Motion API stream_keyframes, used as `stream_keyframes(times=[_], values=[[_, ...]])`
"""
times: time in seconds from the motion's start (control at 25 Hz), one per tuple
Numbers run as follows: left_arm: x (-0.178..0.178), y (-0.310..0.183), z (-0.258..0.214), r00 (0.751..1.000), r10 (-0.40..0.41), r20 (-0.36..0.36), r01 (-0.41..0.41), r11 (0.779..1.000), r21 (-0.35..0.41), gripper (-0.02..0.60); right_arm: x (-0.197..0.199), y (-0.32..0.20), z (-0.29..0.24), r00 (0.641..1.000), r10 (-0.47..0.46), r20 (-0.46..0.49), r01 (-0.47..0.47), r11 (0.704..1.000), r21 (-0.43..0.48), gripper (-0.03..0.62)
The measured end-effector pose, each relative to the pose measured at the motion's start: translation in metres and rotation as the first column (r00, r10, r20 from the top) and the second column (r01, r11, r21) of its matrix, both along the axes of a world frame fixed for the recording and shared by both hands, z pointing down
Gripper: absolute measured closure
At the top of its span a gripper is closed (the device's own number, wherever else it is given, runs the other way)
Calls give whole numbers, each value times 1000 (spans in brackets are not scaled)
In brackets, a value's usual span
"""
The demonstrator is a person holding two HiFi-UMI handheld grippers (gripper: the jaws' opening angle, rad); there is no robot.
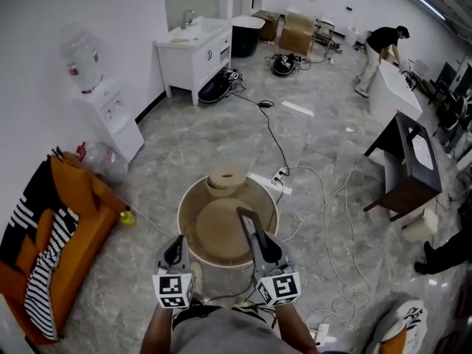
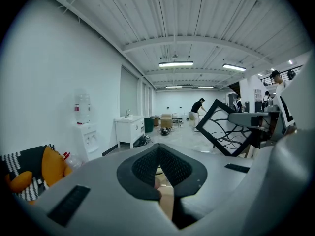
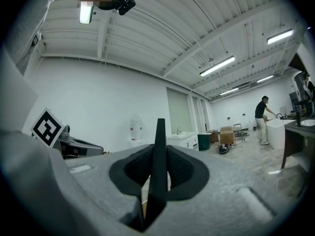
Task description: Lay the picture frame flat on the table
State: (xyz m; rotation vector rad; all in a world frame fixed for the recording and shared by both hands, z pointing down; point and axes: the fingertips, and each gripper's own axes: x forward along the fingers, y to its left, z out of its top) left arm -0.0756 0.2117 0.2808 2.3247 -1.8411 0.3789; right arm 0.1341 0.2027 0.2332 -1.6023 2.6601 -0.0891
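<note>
Head view: both grippers sit low in the picture at the near side of the round table. The right gripper has the black picture frame standing up on edge above the tabletop, not lying flat. The left gripper is just beside it, carrying nothing. A small round stand rests at the table's far side.

Left gripper view: the left gripper has its pads pressed together at the tips, with nothing between them. The frame hangs off to the right, tipped onto a corner like a diamond.

Right gripper view: the right gripper is pinching the frame, seen edge-on between the pads.
</note>
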Motion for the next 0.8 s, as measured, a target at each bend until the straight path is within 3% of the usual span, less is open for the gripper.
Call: stream_keyframes(times=[0.44, 0.8], values=[[-61, -128, -4, 992, 129, -15, -129, 992, -13, 565, -65, -95, 9, 993, 121, -20, -121, 991, -49, 531], [-93, -198, 17, 966, 257, -21, -257, 966, -23, 565, -107, -150, 33, 973, 229, -26, -230, 969, -87, 531]])
